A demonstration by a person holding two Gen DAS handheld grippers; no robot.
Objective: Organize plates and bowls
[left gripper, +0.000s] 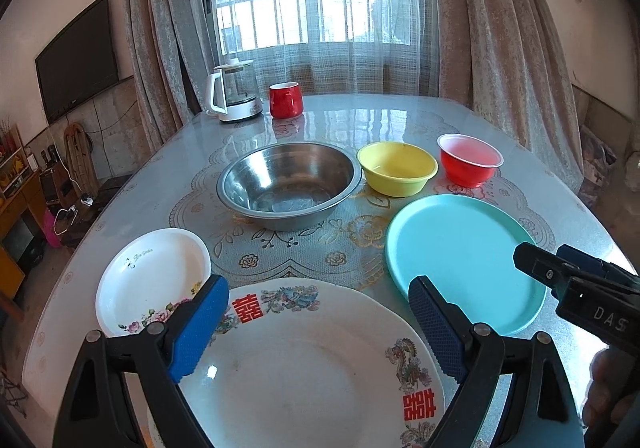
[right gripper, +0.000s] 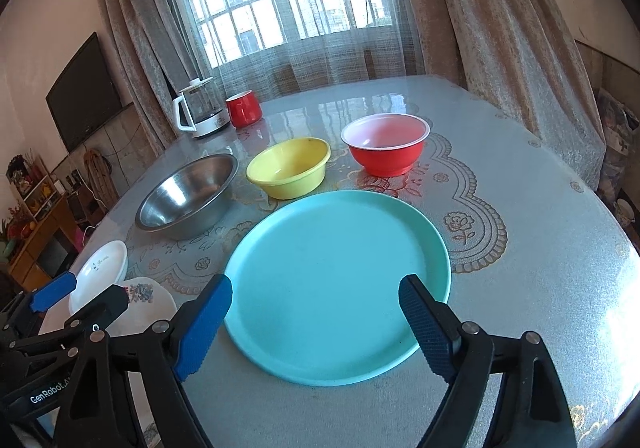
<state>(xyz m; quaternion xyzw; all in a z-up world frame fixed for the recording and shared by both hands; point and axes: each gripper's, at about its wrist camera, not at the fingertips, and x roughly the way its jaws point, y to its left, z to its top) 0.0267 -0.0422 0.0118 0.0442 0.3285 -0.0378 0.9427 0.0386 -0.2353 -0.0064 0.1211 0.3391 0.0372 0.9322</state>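
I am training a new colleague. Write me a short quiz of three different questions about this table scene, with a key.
1. True or false: the yellow bowl sits inside the steel bowl.
2. Which dish lies under the right gripper? A) teal plate B) red bowl C) small white plate
3. Fill in: the left gripper hovers over the large white plate with red ____ on its rim.

Key: 1 false; 2 A; 3 characters

L claw (left gripper: 316, 328) agape, R claw (right gripper: 316, 322) agape
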